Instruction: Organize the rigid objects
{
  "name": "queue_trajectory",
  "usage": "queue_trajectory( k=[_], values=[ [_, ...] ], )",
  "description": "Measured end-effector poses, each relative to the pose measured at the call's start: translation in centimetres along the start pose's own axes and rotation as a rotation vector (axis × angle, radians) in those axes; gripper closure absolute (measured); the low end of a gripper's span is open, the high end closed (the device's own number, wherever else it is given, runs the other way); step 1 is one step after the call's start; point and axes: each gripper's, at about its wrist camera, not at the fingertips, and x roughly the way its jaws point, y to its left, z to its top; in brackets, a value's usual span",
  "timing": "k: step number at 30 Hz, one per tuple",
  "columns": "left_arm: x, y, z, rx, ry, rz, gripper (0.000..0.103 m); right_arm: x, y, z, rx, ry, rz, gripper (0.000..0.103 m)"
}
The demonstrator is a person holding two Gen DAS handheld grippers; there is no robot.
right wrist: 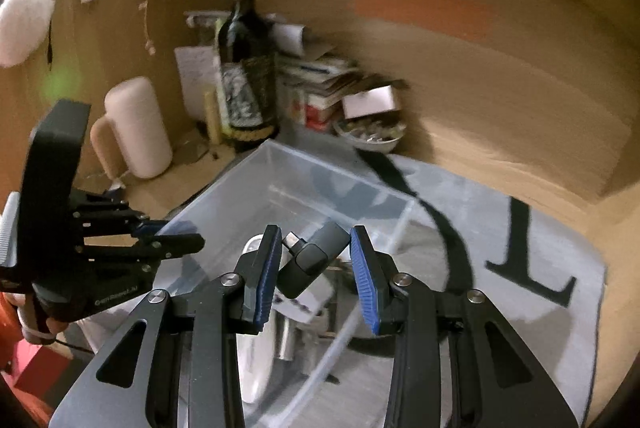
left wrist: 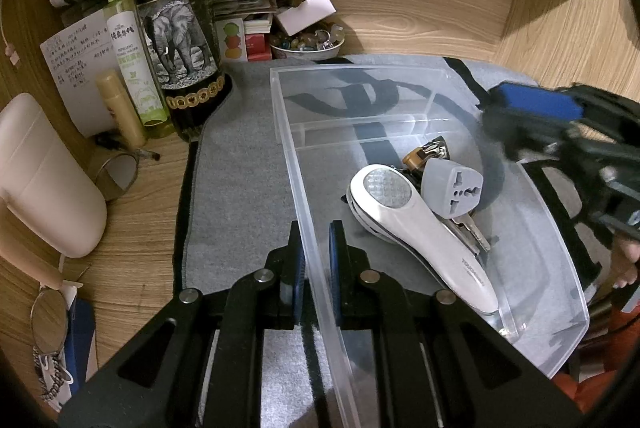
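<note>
A clear plastic bin (left wrist: 532,252) lies on a grey mat. It holds a white handheld device (left wrist: 416,224), a grey travel adapter (left wrist: 454,190), keys (left wrist: 474,232) and a battery (left wrist: 414,162). My left gripper (left wrist: 318,260) is shut on the bin's left wall (left wrist: 304,212). In the right wrist view my right gripper (right wrist: 314,268) is open above the bin (right wrist: 256,204). A dark grey plug-like adapter (right wrist: 310,260) sits between its fingers, touching the left pad; it is unclear whether it is falling. The right gripper (left wrist: 532,116) appears blurred at the left wrist view's right.
A wine bottle (left wrist: 176,24), a spray bottle (left wrist: 132,44), a cream tube (left wrist: 120,108), a white jug (left wrist: 44,172), a bowl of trinkets (left wrist: 306,42) and stacked papers crowd the desk's back left. Wooden walls enclose the desk. Glasses (left wrist: 50,320) lie at the left.
</note>
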Motion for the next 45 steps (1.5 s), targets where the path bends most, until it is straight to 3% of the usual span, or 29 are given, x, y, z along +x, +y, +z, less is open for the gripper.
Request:
queue_trajectory(
  k=[9, 17, 22, 24, 26, 28, 31, 34, 45],
  values=[
    [0.0, 0.0, 0.0, -0.003, 0.001, -0.003, 0.094, 4.0, 1.2, -0.2, -0.043, 0.124, 0.059, 0.071],
    [0.0, 0.1, -0.1, -0.005, 0.003, -0.005, 0.094, 4.7, 1.0, -0.1, -0.028, 0.154, 0.060, 0.070],
    [0.0, 0.2, -0.1, -0.005, 0.006, -0.004, 0.094, 4.6, 0.9, -0.1, -0.027, 0.149, 0.045, 0.046],
    [-0.1, 0.2, -0.1, -0.003, 0.003, -0.001, 0.093, 4.2, 0.9, 0.0, -0.026, 0.136, 0.042, 0.046],
    [-0.4, 0.2, -0.2, 0.001, -0.005, 0.013, 0.088, 3.9, 0.8, 0.0, -0.023, 0.132, 0.046, 0.045],
    [-0.8, 0.2, -0.2, 0.006, -0.018, 0.029, 0.073, 3.4, 0.7, 0.1, -0.017, 0.123, 0.046, 0.040],
    [-1.8, 0.1, -0.1, 0.022, -0.048, 0.055, 0.060, 2.3, 0.6, 0.0, -0.007, 0.092, 0.039, 0.029],
    [-3.1, -0.1, 0.1, 0.027, -0.090, 0.072, 0.047, 0.9, 0.6, -0.2, -0.005, 0.060, 0.026, 0.028],
    [-8.6, -3.9, 0.1, 0.067, -0.306, 0.067, 0.014, -6.0, -0.2, -1.6, 0.049, -0.097, -0.063, 0.008]
  ],
)
